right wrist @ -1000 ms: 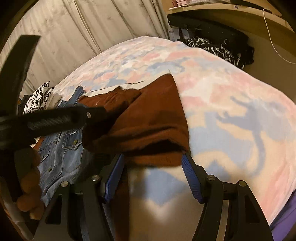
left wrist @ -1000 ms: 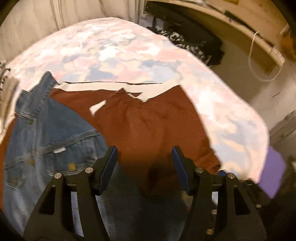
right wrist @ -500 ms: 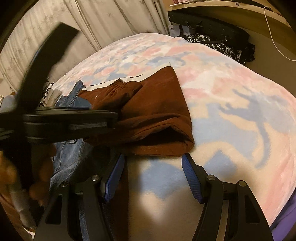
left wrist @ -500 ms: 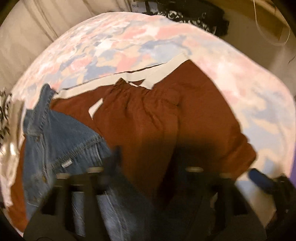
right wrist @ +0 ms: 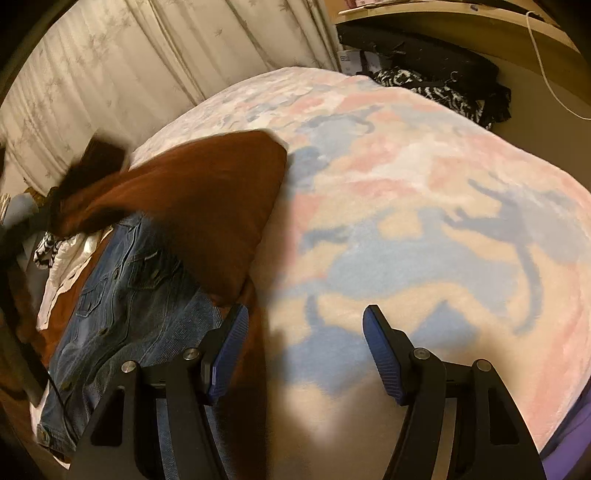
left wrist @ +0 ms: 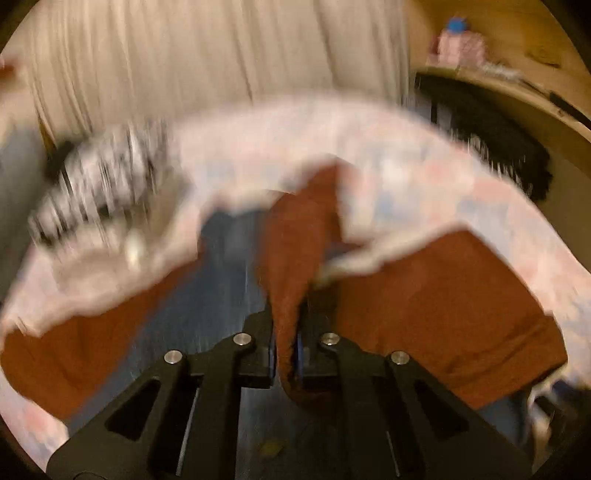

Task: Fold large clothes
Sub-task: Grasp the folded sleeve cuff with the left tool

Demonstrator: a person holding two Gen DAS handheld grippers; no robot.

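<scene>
curtain (right wrist: 110, 74) pale, pleated | wooden shelf (right wrist: 461, 18) | warm dim light

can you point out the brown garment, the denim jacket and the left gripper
brown garment (right wrist: 207, 192): right wrist view, on the broad lifted panel.
denim jacket (right wrist: 122, 295): right wrist view, on the chest pocket area.
left gripper (left wrist: 285, 354): left wrist view, between the fingertips, pinched on a brown garment fold.

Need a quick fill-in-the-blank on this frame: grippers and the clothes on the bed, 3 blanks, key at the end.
1. The left gripper is shut on a fold of the ____ garment.
2. The right gripper has its jaws ____, with nothing between them.
3. The blue jacket on the pastel blanket is made of ____.

Missing words: brown; open; denim
</scene>
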